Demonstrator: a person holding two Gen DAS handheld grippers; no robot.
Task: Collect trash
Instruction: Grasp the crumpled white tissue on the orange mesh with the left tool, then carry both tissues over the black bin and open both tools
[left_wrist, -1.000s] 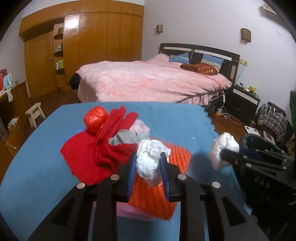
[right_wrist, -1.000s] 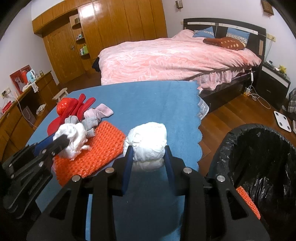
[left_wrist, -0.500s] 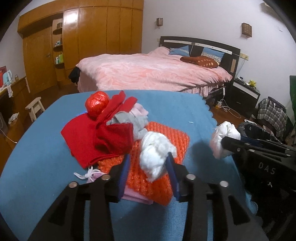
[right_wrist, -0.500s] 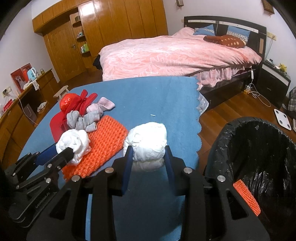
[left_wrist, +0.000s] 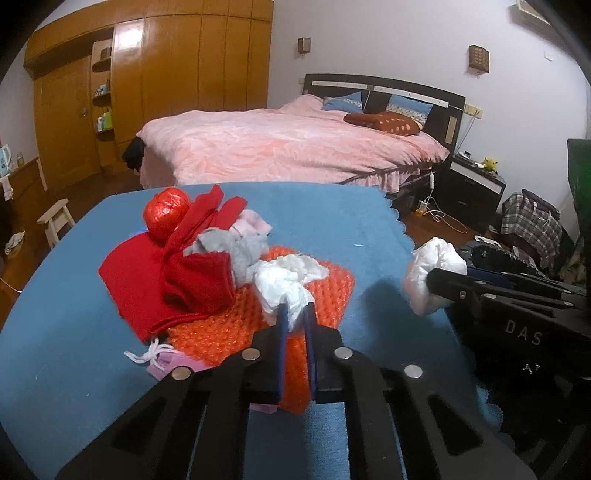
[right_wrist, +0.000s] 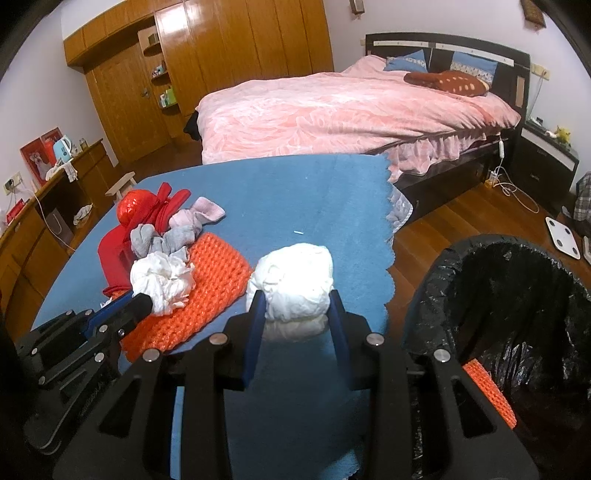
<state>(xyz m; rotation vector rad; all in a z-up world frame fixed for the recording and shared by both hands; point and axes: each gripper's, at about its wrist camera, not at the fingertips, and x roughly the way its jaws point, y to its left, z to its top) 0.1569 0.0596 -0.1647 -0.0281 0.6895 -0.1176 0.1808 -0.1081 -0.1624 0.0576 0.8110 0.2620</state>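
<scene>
left wrist view: the left gripper (left_wrist: 295, 314) is clamping a crumpled white tissue (left_wrist: 288, 282), its blue pads pressing close together on the lower tail of the wad; the pinched part is hiding between the pads. the tissue is sitting over a knobbly orange bubble-wrap sheet (left_wrist: 221, 325), whose near edge is disappearing behind the black gripper body. to the left, red cloth (left_wrist: 147, 280), a shiny red ball (left_wrist: 166, 214) and grey socks (left_wrist: 236, 251) are lying heaped and overlapping, so their outlines are hard to separate. a small pink pouch (left_wrist: 166, 363) with a white cord is peeking out from under the orange sheet. the blue table cover (left_wrist: 74, 350) is ending in a scalloped edge at right. the right gripper (left_wrist: 436, 284) is entering from the right, holding a second white wad (left_wrist: 432, 273) beyond that edge.

right wrist view: the right gripper (right_wrist: 297, 310) is clamping the rounded, smooth-wrinkled white wad (right_wrist: 295, 280) between widely spaced blue pads; its underside is hidden by the gripper body. the wad is hanging over the blue cover near the scalloped edge. a bin (right_wrist: 517, 280) lined with glossy black plastic is standing just right of the table, cut off by the frame edge, with an orange scrap (right_wrist: 487, 391) inside. bare wood floor (right_wrist: 461, 214) is lying between the table and the pink bed (right_wrist: 351, 110).
</scene>
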